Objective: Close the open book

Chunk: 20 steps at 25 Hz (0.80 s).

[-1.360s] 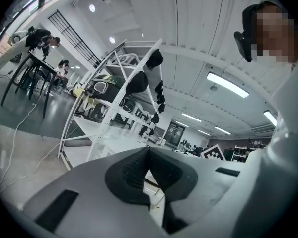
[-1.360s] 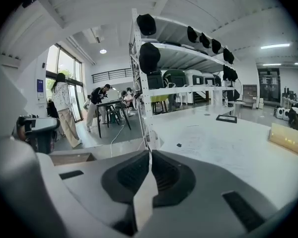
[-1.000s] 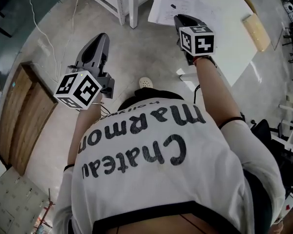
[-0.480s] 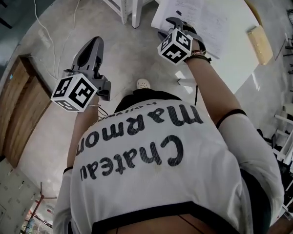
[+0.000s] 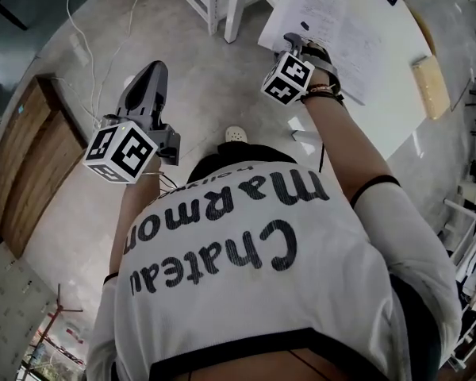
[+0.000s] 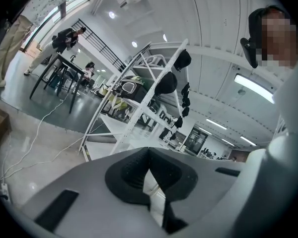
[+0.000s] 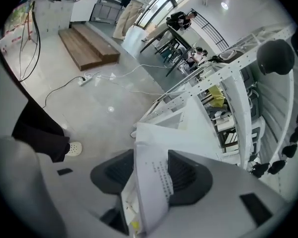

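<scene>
Looking down from the head view, the open book [image 5: 333, 18] lies flat on the white table [image 5: 397, 125] near its corner. The right gripper [image 5: 300, 44] is tipped down onto the book's near edge, and the left gripper [image 5: 152, 74] hangs well away from the book, out over bare floor [image 5: 222, 94]. From the left gripper view, its jaws sit with their tips together and nothing in them, aimed at a white shelf frame [image 6: 139, 108] rather than at the book. From the right gripper view, the jaws have just been opening and now stand wide. A loose page [image 7: 151, 182] rises between the pads but is not pinched. I'd judge this is the start of the close: catching a leaf. Next it wants a light pinch on that page, or a slide under the near half, then a swing over the spine. Above the book the room looks free, but the table edge just beside the book leaves little slack for sliding.
</scene>
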Available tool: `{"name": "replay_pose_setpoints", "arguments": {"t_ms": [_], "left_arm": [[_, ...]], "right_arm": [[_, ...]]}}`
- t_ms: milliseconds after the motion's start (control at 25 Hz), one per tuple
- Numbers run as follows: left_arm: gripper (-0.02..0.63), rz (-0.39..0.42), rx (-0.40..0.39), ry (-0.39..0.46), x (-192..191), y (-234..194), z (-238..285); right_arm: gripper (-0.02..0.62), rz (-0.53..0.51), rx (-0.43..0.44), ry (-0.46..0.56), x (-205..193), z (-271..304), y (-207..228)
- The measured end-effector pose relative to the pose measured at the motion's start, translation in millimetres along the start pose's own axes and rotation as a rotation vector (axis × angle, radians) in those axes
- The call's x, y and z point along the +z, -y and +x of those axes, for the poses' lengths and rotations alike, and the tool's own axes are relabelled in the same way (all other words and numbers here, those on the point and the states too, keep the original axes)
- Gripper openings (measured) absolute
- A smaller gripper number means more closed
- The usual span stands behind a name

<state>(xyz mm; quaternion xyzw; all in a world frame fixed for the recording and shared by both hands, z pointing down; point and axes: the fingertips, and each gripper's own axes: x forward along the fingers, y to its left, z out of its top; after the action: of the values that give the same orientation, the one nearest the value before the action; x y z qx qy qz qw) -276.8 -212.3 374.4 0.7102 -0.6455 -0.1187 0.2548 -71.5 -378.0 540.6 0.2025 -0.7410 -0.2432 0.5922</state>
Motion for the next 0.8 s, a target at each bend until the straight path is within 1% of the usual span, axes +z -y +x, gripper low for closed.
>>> {"name": "replay_pose_setpoints", "arguments": {"t_ms": [80, 240, 400, 640, 800], "left_arm": [[0.023, -0.005, 0.004, 0.003, 0.9, -1.2, -1.7], [0.023, -0.002, 0.007, 0.002, 0.2, -1.9, -3.8], [0.023, -0.002, 0.009, 0.003, -0.8, -2.1, -6.9], [0.023, 0.001, -0.003, 0.000, -3.1, 2.7, -8.7], [0.023, 0.010, -0.015, -0.002, -1.5, 7.9, -8.2]], "right_arm": [[0.219, -0.003, -0.007, -0.005, -0.1, 1.2, -0.1], [0.198, 0.027, -0.009, -0.005, -0.7, 2.7, 0.5], [0.140, 0.057, -0.035, 0.009, 0.5, -0.4, 5.0], [0.071, 0.132, -0.069, 0.048, 3.7, -9.2, 12.8], [0.052, 0.194, -0.083, 0.070, 3.9, -17.1, 19.9]]}}
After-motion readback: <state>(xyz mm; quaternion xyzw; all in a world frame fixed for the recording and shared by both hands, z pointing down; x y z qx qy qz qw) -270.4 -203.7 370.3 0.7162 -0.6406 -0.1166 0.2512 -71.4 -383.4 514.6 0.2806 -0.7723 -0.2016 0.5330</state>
